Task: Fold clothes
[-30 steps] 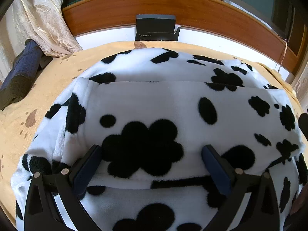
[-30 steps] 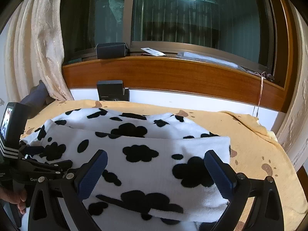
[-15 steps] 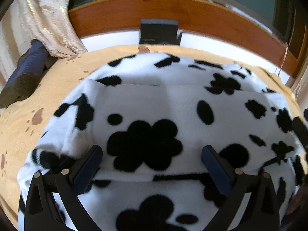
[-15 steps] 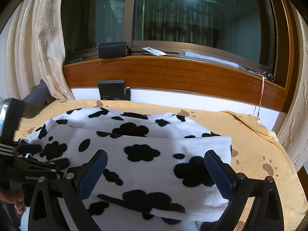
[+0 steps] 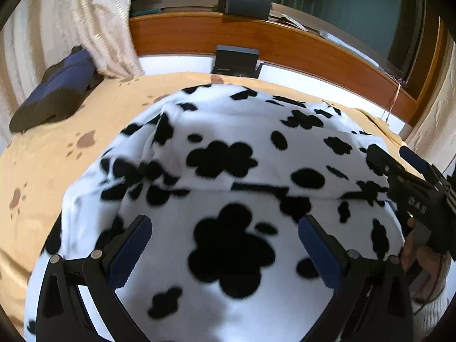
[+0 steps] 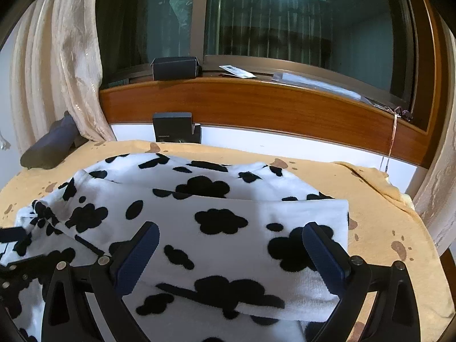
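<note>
The cow-print garment [image 6: 228,228] is being hovered over by the left gripper [image 5: 225,245] and right gripper [image 6: 230,250], both spread wide; contact apparently lacking.

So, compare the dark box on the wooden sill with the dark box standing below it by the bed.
The box on the sill lies on its long side up on the wooden ledge against the window; the lower box stands upright behind the yellow blanket. The lower one shows small white lettering; none is visible on the upper. Both are dark and rectangular.
</note>
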`<state>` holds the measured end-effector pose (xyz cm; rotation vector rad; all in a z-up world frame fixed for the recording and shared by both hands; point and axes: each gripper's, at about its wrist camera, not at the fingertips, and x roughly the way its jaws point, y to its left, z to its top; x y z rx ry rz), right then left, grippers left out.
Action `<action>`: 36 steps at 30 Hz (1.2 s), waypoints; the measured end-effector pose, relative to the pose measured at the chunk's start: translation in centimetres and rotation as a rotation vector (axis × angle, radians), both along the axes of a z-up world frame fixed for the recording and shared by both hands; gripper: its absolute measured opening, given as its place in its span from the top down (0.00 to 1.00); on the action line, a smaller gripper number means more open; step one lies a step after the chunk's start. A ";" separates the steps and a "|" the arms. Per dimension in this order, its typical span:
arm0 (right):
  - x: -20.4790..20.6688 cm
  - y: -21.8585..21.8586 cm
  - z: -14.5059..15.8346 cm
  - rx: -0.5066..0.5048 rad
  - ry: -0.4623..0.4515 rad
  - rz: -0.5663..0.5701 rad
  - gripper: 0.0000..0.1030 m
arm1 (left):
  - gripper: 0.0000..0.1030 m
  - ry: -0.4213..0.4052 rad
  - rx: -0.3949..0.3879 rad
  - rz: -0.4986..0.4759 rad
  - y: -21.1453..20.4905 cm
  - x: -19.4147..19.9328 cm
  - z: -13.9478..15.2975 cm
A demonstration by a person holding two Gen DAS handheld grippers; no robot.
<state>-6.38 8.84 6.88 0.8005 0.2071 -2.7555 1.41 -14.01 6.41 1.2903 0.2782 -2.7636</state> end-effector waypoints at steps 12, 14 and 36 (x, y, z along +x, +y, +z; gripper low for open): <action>-0.1 -0.9 -0.8 0.022 -0.057 0.027 0.01 | 0.00 0.016 0.098 0.143 -6.6 7.2 0.1; -0.7 -0.6 -1.3 -0.001 -0.100 0.032 0.01 | 0.00 0.032 0.128 0.188 -9.0 9.1 0.4; -2.1 -0.9 -3.8 -0.049 -0.242 0.121 0.01 | 0.00 0.040 0.235 0.155 -20.9 19.6 -3.0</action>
